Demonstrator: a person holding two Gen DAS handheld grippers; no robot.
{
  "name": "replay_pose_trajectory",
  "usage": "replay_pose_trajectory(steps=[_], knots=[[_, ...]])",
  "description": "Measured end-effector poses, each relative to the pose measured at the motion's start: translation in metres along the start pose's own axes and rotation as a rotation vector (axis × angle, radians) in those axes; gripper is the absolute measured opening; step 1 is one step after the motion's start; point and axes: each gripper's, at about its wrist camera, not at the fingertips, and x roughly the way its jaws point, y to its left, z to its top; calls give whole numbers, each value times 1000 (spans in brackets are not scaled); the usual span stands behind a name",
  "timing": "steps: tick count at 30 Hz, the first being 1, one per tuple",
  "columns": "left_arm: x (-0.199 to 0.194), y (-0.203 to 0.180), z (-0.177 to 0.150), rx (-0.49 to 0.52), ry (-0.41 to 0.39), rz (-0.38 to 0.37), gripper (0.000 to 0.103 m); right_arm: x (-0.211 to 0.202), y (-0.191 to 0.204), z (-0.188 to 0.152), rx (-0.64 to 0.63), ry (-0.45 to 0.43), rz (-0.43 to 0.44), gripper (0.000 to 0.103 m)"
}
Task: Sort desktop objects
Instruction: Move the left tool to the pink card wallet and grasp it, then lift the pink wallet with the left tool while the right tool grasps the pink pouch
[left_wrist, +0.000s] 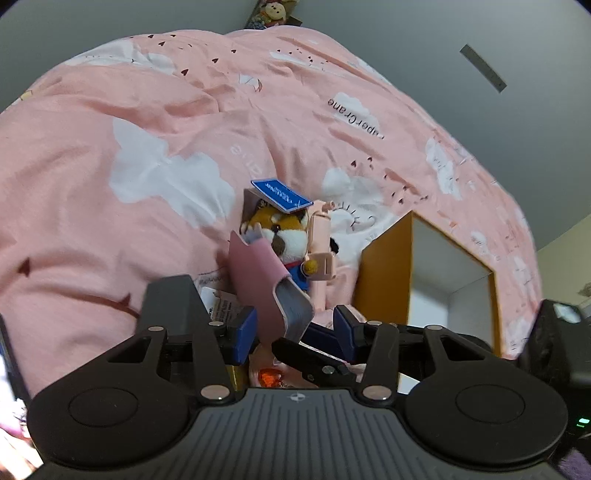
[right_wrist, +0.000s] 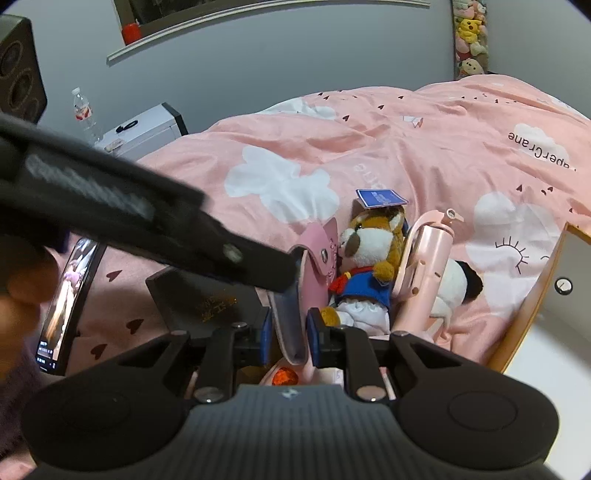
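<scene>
A pink notebook (left_wrist: 266, 284) with a snap strap stands on edge on the pink bedspread. My right gripper (right_wrist: 288, 330) is shut on the notebook (right_wrist: 295, 314). My left gripper (left_wrist: 295, 328) is open, its blue pads on either side of the notebook without pressing it; its finger crosses the right wrist view (right_wrist: 147, 229). Behind the notebook sits a fox plush (right_wrist: 369, 273) in a blue shirt with a blue tag (right_wrist: 380, 197), also in the left wrist view (left_wrist: 284, 236). A pink handheld fan (right_wrist: 424, 266) leans beside it.
An orange-edged white box (left_wrist: 424, 273) stands open to the right (right_wrist: 546, 295). A phone (right_wrist: 70, 299) and a dark booklet (right_wrist: 207, 295) lie at the left. A small orange object (right_wrist: 284, 376) lies below the gripper. A bottle (right_wrist: 83, 110) and silver case (right_wrist: 147, 129) stand beyond the bed.
</scene>
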Motion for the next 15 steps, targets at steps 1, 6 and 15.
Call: replay_pose_trajectory(steps=[1,6,15], knots=[[4,-3,-2,0,-2,21,53,-1,1,0,7,-4,1,21],[21,-10,-7,-8,-12,47,53,-3,3,-2,2,-3,1,21],[31,-17,-17,49,-45,147,34,-31,6,-14,-150,17,-64,31]])
